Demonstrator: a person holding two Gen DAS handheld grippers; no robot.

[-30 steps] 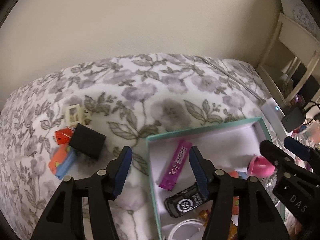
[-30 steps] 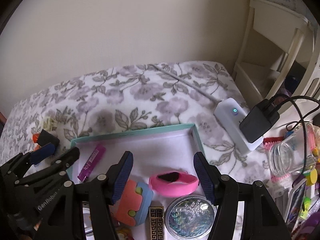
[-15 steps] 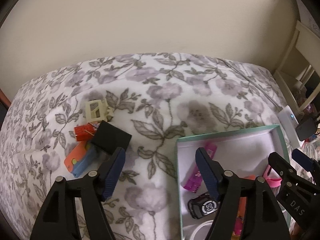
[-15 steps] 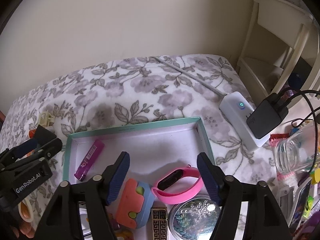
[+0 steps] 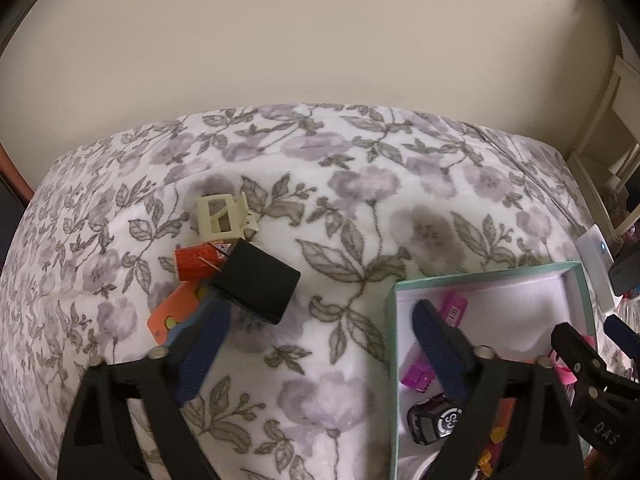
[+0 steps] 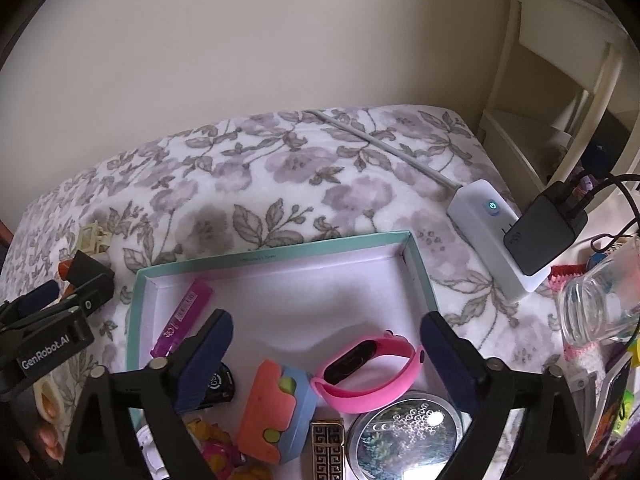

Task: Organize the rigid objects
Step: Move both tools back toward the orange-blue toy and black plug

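A teal-rimmed box (image 6: 276, 246) lies on the floral blanket and holds a magenta tube (image 6: 183, 316), a pink wristband (image 6: 370, 368), an orange-and-blue toy (image 6: 276, 412), a round mirror case (image 6: 408, 436) and a black item (image 5: 434, 422). Left of the box (image 5: 480, 274) lie a black block (image 5: 256, 280), a red packet (image 5: 198, 266), a cream clip (image 5: 220, 220) and an orange-and-blue toy (image 5: 176, 312). My left gripper (image 5: 316, 344) is open and empty over the blanket between that pile and the box. My right gripper (image 6: 326, 344) is open and empty over the box.
A white power strip (image 6: 492, 232) with a black charger (image 6: 546, 232) lies right of the box. A glass jar (image 6: 600, 300) and small clutter sit at the far right. A cream shelf unit (image 6: 560, 80) stands beyond. A beige wall backs the bed.
My left gripper has swung left, away from the box toward the pile on the blanket. My right gripper has shifted slightly; the wristband now sits between its fingers. Both stay open.
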